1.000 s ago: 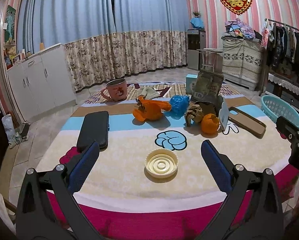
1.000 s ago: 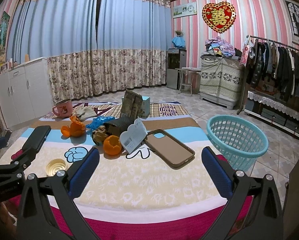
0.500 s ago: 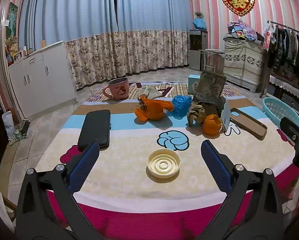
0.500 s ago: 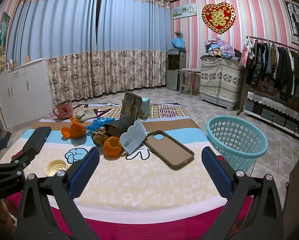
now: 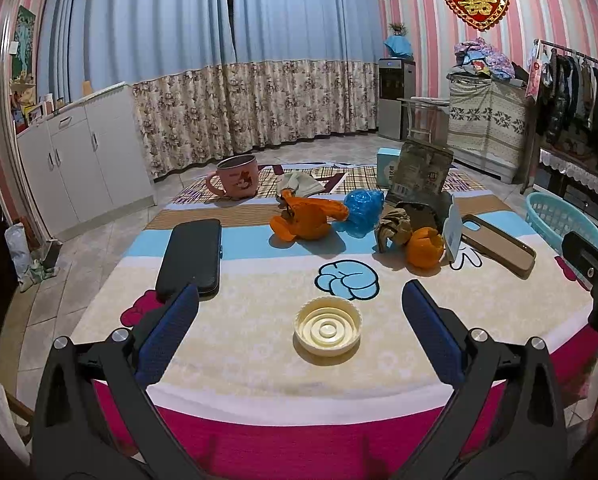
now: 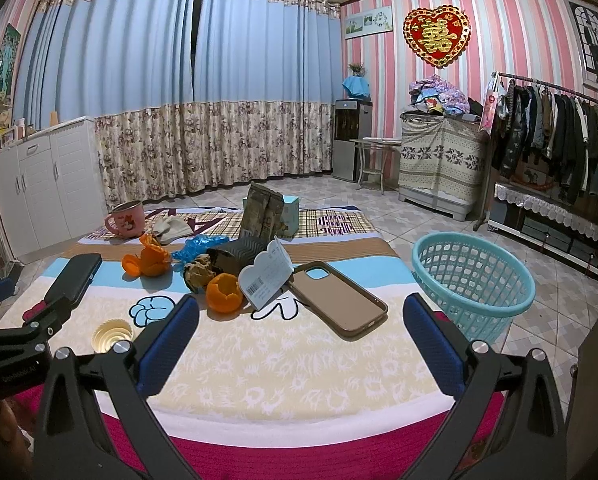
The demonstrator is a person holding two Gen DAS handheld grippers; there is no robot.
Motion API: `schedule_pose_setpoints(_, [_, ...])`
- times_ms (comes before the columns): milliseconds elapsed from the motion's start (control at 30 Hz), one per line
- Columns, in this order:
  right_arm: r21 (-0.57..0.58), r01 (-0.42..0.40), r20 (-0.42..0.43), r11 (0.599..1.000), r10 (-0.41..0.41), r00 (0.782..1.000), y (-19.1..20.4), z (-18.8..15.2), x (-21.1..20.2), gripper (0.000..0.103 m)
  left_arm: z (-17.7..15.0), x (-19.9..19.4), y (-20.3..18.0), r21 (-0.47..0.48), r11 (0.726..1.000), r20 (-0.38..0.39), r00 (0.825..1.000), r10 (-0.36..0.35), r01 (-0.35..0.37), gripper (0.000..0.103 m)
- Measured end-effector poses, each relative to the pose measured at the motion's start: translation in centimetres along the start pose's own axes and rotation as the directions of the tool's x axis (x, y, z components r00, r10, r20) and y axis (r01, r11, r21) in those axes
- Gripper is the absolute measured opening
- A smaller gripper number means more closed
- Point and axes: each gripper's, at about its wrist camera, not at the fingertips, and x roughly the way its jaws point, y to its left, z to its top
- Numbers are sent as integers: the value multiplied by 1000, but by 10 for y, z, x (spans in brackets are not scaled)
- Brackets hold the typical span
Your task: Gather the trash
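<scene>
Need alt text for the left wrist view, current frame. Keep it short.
The open left gripper hovers at the near edge of a cloth-covered table, its blue fingers either side of a cream plastic lid. Beyond lie orange peels, a blue bag, a black case, a pink mug and a brown phone case.
</scene>
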Motion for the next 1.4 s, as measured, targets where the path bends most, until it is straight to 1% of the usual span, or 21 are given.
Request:
schedule_pose_setpoints(933, [3,6,3,1000,-6,1000,-2,0,-1,100,-3,1,2,0,1000,-6,1000,0,0,98])
schedule_pose_setpoints(1200, [11,18,7,1000,-18,1000,-6,3,0,100,-7,6,11,-26,1000,-30,1000,3,-4,98])
schedule_pose_setpoints(1400, [-13,28,6,1000,-28,1000,-6,4,4,100,-14,18,13,-9,1000,-74,997,15,-16,98])
